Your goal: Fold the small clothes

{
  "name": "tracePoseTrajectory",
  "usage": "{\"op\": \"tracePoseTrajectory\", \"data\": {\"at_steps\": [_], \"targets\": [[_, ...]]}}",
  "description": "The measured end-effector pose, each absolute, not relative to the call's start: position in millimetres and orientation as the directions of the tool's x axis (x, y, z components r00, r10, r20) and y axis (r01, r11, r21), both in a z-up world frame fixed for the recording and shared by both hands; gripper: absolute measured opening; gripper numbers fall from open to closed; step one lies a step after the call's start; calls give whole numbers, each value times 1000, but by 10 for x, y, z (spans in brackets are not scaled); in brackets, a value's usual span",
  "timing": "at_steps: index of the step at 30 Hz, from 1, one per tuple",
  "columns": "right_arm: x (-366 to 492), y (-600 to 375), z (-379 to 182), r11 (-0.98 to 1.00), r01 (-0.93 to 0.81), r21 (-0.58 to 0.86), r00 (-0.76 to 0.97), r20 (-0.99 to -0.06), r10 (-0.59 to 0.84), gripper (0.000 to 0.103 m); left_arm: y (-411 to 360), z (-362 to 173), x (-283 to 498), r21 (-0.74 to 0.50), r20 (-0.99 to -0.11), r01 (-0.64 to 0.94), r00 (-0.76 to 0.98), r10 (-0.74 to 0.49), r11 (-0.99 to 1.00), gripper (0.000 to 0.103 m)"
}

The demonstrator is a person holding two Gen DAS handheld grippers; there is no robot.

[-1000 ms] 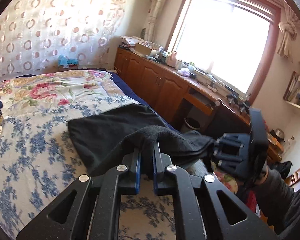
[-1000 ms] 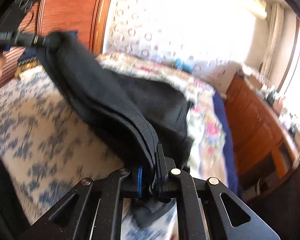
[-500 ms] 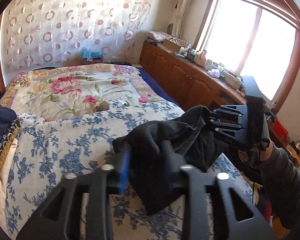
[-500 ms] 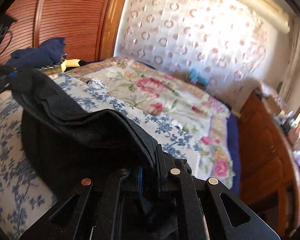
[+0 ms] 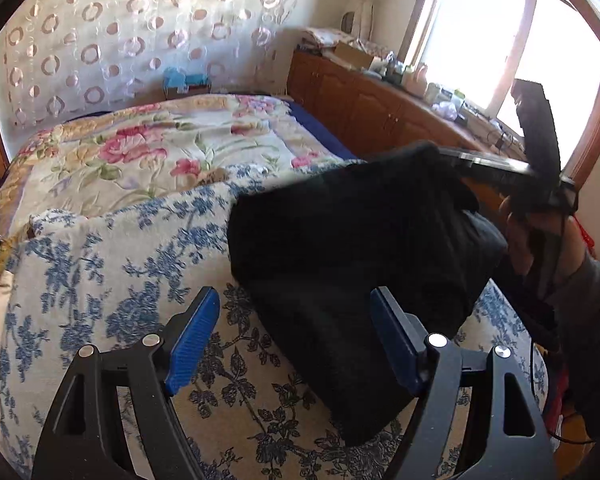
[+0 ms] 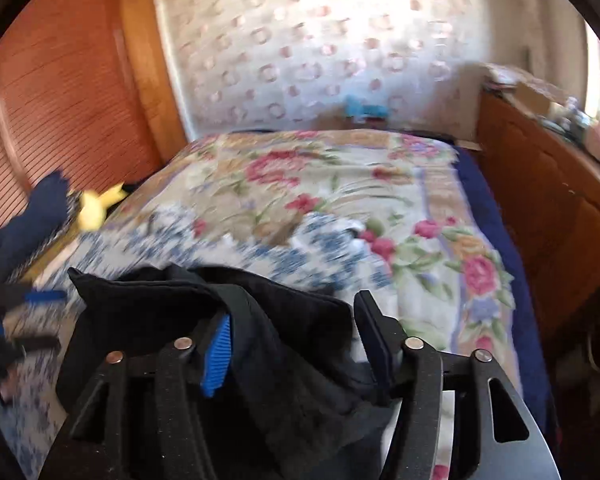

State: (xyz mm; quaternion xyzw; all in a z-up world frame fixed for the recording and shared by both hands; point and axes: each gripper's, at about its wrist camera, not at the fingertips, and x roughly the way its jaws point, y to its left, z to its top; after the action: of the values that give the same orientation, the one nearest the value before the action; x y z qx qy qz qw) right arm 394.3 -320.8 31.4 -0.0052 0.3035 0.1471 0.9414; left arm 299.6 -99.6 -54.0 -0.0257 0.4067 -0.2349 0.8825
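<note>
My left gripper (image 5: 294, 338): blue-padded jaws spread wide, gripping nothing. Between and past them lies the folded black fleece garment (image 5: 352, 248), on the blue-and-white floral bedspread (image 5: 112, 264) near the bed's window side; its near corner runs behind my right-hand pad.

My right gripper (image 6: 296, 338): jaws also parted. A thick fold of the black garment (image 6: 268, 320) is draped over the left blue pad and fills the gap, hiding the cover below. The right pad stands clear of the cloth.

From the left wrist, the right gripper (image 5: 496, 168) reaches in at the garment's far upper corner. Fingertips are buried in black cloth there; contact cannot be made out. My hand (image 5: 524, 232) behind it is partly in shadow.

Farther off: pink-rose floral quilt (image 5: 160, 148), then the circle-patterned sheer curtain (image 5: 140, 28). Wooden cabinet run (image 5: 364, 108) along the right under a glaring window (image 5: 480, 32); clutter on top too small to read.

Right wrist view is motion-blurred. Dark blue cloth pile (image 6: 36, 216) by the slatted wooden headboard (image 6: 60, 108), with something yellow, unidentifiable.
</note>
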Motion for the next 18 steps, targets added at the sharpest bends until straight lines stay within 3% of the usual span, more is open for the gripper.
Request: {"op": "tracePoseTrajectory", "data": {"at_steps": [4,11,18], "targets": [[3841,-3320,389,981,-192,23,806,-567,170,61,-1064,-596,3046,-222,-723,395,547,-423,891,78],[3462,-3498,320,972,-220,86,756,-615,225,69,-1057,-710,3041,-236,-743,380,522,-418,894,78],[3804,-3694,89,968,-186,169,656,-712,250,73,-1016,-816,3098,-284,-749,352,500,-435,892,78]]}}
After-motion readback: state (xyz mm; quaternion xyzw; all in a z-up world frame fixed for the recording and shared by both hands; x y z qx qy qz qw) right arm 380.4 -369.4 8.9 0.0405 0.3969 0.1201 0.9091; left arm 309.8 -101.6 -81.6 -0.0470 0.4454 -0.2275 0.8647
